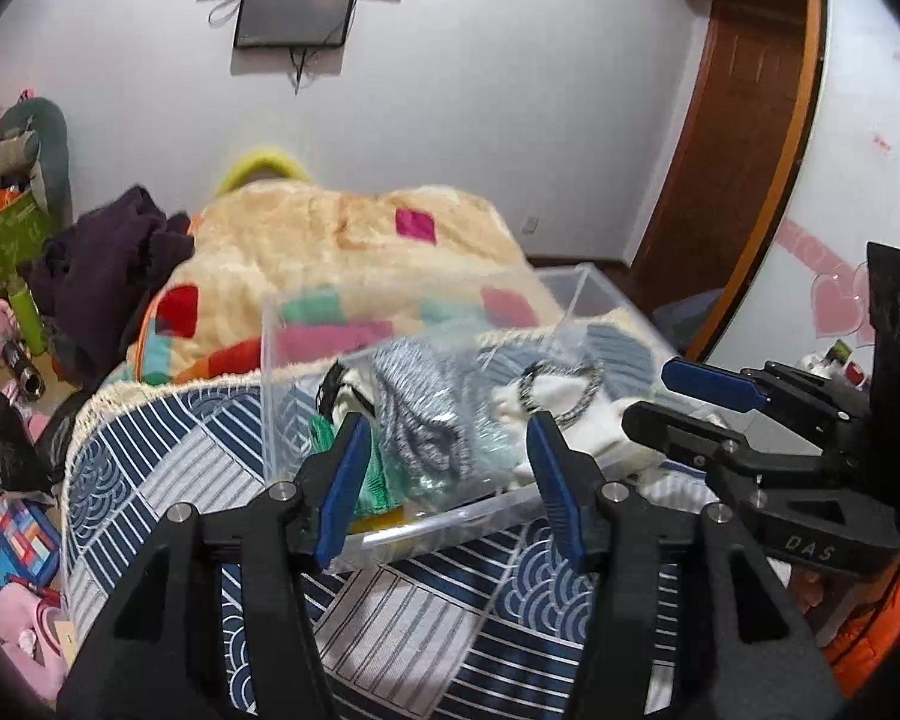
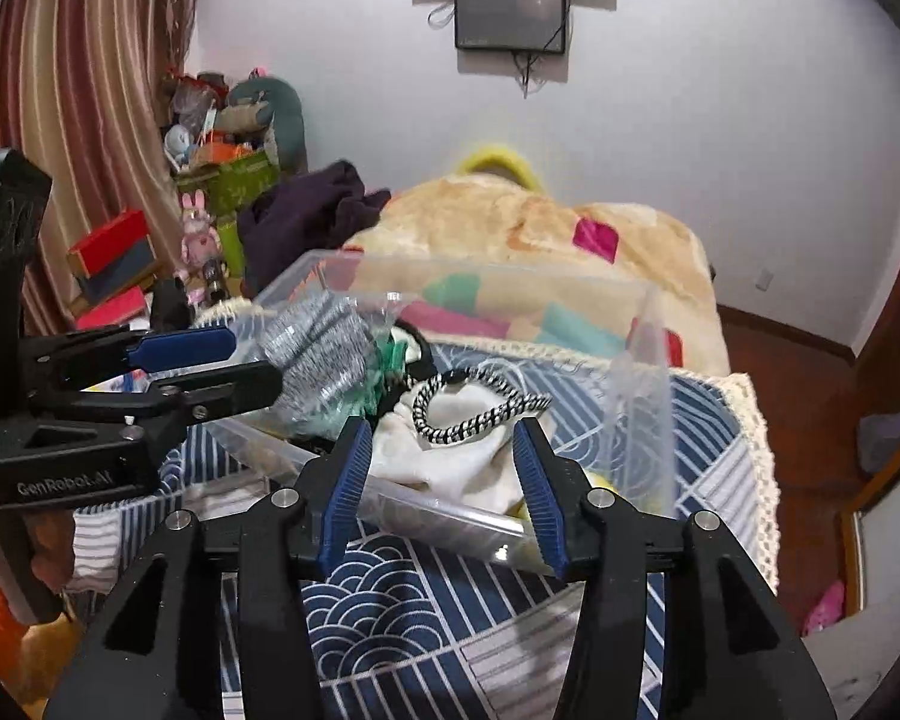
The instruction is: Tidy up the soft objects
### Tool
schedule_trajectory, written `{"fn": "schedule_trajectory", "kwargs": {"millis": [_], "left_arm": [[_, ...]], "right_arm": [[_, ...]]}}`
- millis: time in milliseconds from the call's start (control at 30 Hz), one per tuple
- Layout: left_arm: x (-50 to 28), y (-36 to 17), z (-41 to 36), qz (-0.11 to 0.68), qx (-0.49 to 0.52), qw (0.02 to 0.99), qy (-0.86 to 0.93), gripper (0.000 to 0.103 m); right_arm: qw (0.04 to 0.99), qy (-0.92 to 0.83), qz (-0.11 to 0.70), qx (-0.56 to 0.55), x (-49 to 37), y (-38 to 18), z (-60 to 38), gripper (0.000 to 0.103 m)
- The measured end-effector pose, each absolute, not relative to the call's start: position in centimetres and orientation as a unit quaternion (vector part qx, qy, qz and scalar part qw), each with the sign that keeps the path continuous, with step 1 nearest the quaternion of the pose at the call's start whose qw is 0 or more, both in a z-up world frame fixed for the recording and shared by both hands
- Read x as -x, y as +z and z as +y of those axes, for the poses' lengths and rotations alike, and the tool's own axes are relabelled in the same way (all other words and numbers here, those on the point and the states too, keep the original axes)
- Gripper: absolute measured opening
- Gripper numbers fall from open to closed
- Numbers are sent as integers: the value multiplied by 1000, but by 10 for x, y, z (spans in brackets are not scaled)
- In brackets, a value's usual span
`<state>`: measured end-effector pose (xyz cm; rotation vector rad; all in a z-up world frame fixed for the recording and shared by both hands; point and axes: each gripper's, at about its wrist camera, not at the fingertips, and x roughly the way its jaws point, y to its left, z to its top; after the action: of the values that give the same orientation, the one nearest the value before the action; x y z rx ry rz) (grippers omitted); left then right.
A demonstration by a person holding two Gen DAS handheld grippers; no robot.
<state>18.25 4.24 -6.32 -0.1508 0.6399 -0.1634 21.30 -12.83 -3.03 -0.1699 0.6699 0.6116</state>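
A clear plastic box (image 1: pixel 282 372) (image 2: pixel 648 372) sits on a blue patterned cloth. Inside lie a grey striped sock (image 1: pixel 420 402) (image 2: pixel 318 342), a green soft item (image 1: pixel 372 480) (image 2: pixel 390 360) and a white sock with a black-and-white cuff (image 1: pixel 564 396) (image 2: pixel 462 450). My left gripper (image 1: pixel 447 444) is open and empty just in front of the box's near wall; it also shows in the right wrist view (image 2: pixel 252 363). My right gripper (image 2: pixel 441 444) is open and empty at the box's near edge, facing the white sock; it also shows in the left wrist view (image 1: pixel 654 396).
A blue patterned cloth (image 1: pixel 168 468) (image 2: pixel 402 600) covers the surface. Behind the box lies a cream blanket with coloured patches (image 1: pixel 342 252) (image 2: pixel 570 222) and a dark purple garment (image 1: pixel 102 264) (image 2: pixel 306 210). Toys and boxes (image 1: pixel 12 228) (image 2: pixel 210 138) are piled at the left.
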Motion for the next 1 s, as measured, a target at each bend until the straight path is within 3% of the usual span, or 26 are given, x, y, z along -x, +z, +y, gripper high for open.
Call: {"fn": "schedule_trajectory", "kwargs": {"millis": [167,300,567,833,1000], "left_arm": [[-153,-35,39,272,70,956,-86,54],[-128,-13,38,237,70,966,-82,63],[-76,13,31,178,42,981,-63,84],[-42,24,20,137,12,989,-48,99],[-32,26,17,130,11,990,-49,102]], "right_arm": [[912,296,276,61,-193,-2,-139,46],[922,301,237,53,-172,18,-145,47],[943,288,164,32,-134,43,-155,80],[948,283,141,32,-113,46,-156,85],[952,279,122,29,-101,49,-158,99]]}}
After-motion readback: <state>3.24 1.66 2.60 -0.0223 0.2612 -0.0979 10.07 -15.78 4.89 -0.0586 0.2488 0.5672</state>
